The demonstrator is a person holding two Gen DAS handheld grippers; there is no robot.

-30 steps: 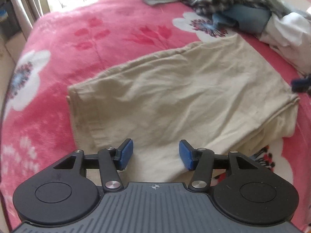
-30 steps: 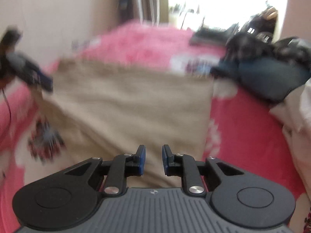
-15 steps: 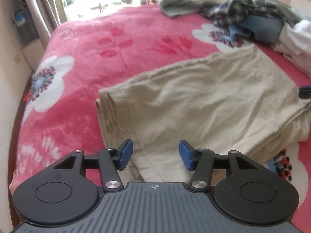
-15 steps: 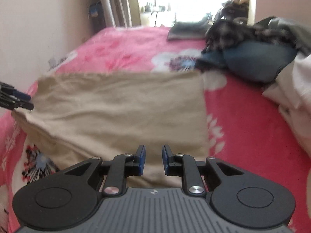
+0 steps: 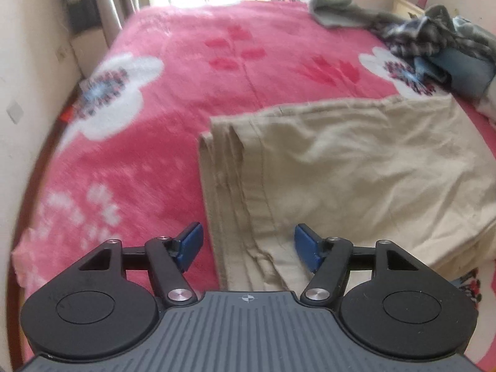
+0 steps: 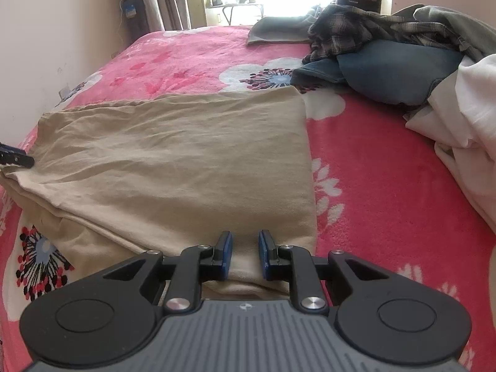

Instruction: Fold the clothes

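Beige cotton trousers (image 6: 186, 161) lay folded in layers ahead of both tongs; left tongs (image 5: 248, 246) gaped wide, right tongs (image 6: 245, 255) parted narrowly, both empty; heap of unfolded clothes (image 6: 387, 52) waited beyond.

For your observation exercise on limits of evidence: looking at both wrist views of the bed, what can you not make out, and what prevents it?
- Beige trousers: right end cut off by the left wrist view's edge.
- Near hem of the trousers: hidden behind the right gripper in the right wrist view.
- Left gripper: only a tip at the right wrist view's left edge.
- Clothes pile: tangled; separate garments uncountable.
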